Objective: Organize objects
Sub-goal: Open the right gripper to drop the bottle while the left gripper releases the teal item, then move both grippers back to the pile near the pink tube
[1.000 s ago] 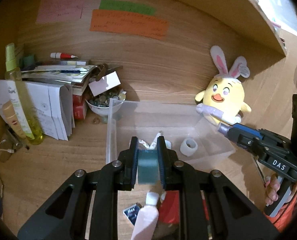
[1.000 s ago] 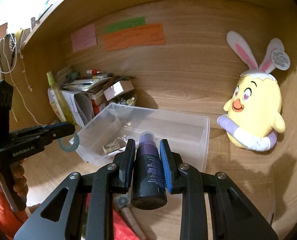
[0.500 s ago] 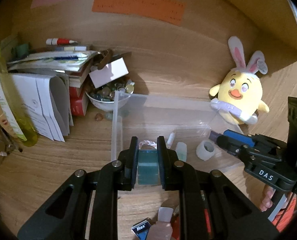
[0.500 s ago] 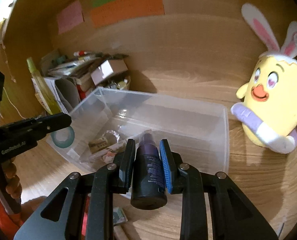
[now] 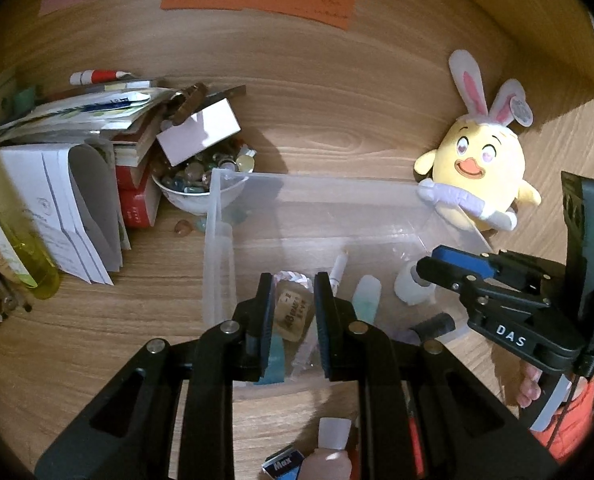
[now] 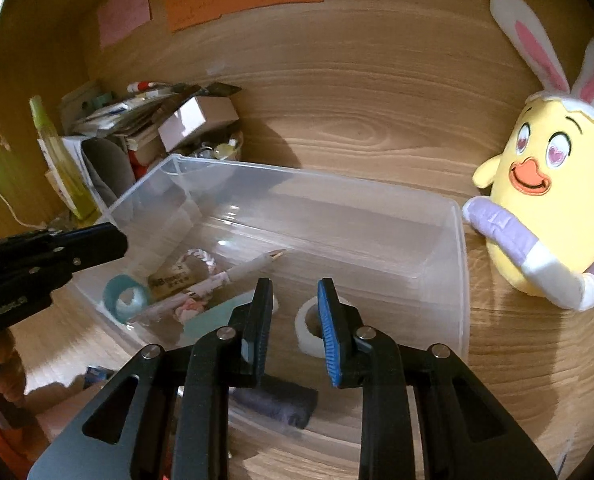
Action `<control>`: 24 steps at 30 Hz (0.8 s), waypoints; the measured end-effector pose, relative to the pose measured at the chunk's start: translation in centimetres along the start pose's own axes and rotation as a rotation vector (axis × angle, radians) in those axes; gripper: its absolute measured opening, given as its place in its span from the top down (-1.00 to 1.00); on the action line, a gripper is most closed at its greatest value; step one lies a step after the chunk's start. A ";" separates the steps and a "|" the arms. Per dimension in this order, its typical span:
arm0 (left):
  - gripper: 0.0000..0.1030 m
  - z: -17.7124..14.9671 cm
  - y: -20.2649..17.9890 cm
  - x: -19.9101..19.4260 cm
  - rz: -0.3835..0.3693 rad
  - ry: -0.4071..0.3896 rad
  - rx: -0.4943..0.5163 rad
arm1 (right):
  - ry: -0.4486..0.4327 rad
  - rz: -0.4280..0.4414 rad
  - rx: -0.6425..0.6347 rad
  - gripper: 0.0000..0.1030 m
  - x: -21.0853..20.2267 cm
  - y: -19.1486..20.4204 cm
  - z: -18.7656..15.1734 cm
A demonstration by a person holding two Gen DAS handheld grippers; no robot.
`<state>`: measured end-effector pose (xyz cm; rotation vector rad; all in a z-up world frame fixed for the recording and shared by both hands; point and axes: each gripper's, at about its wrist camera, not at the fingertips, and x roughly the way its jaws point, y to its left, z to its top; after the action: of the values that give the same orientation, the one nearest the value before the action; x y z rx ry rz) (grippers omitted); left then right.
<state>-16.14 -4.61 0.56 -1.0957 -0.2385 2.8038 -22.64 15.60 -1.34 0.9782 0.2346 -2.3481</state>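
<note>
Now left tongs [image 5: 293, 312] parted, empty, right tongs [image 6: 295, 312] parted, empty, above clear bin [image 6: 459, 280]

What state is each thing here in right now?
left gripper: open, empty
right gripper: open, empty
clear bin: lidless, partly filled
dark bottle: lying in bin
teal tape roll: in bin, not gripped
white tape roll: in bin
plush chick: upright, outside bin

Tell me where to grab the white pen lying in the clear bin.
Probably the bare barrel near the tip of the white pen, from above, jaws across it. It lies flat on the floor of the clear bin, its other end crowded by clutter.
</note>
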 end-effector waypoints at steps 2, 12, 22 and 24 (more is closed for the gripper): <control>0.60 0.0 -0.1 -0.2 -0.006 0.002 0.000 | 0.007 -0.001 -0.003 0.57 0.1 0.0 0.0; 0.11 -0.7 -0.5 -2.9 0.007 -0.047 0.020 | -0.019 0.021 -0.002 -0.01 -1.9 0.6 0.1; -0.29 -3.3 0.0 -5.9 0.042 -0.046 0.034 | -0.072 0.040 -0.051 -0.07 -5.9 2.4 -1.1; -0.31 -4.0 0.0 -6.3 0.045 -0.038 0.032 | -0.079 0.044 -0.064 -0.07 -6.7 2.9 -1.7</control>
<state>-8.85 -5.30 1.86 -1.0552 -0.1739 2.8592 -16.22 16.77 2.28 0.8503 0.2534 -2.3184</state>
